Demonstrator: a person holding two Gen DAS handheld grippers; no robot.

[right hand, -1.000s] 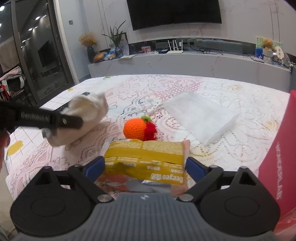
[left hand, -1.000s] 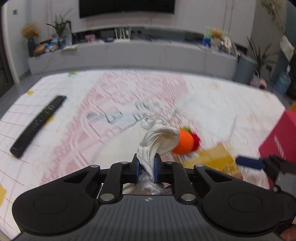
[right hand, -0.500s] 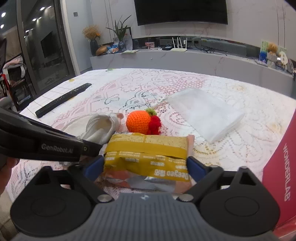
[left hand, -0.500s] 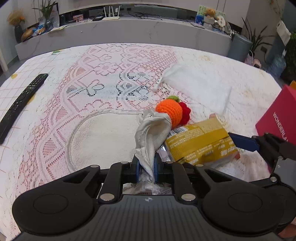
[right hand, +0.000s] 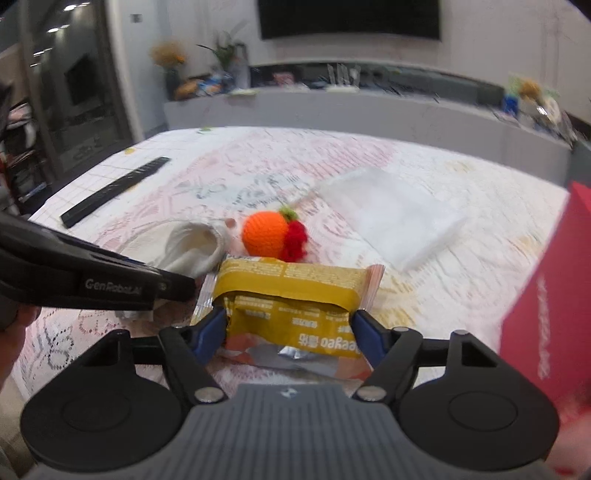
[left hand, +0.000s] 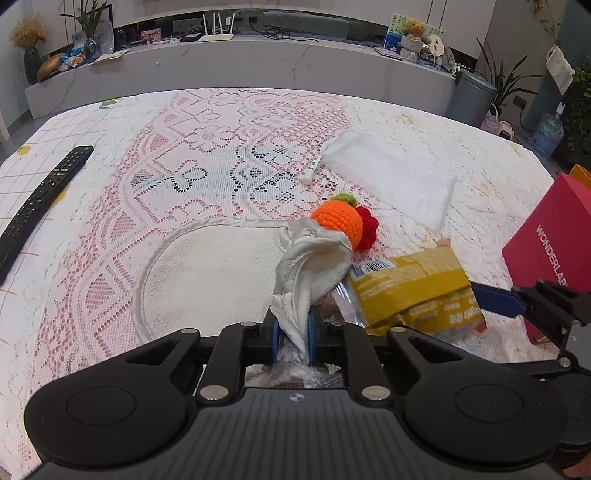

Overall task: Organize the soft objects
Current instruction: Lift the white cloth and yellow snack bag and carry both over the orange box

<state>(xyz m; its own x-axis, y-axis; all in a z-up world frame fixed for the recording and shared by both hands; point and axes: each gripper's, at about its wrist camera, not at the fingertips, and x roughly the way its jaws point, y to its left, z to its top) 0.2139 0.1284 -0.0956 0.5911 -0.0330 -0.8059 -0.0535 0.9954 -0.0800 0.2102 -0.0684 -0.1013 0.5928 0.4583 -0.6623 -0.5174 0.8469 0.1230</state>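
Left gripper [left hand: 291,326] pinching a limp cream sock [left hand: 310,266], round crocheted orange [left hand: 337,223] at one o'clock, right gripper [right hand: 290,326] closing around a crinkly yellow foil snack pack [right hand: 291,295], pads touching it

A black remote control [left hand: 40,201] lies at the left edge of the frame on the lace tablecloth [left hand: 207,155]. A pink box [left hand: 546,240] lettered WONDERLAB stands at the right edge. Along the top runs a grey media console [left hand: 258,62], bearing a white router [left hand: 217,36], a teddy bear [left hand: 413,28] and a potted plant [left hand: 86,26]. A grey bin [left hand: 471,98] stands at upper right.
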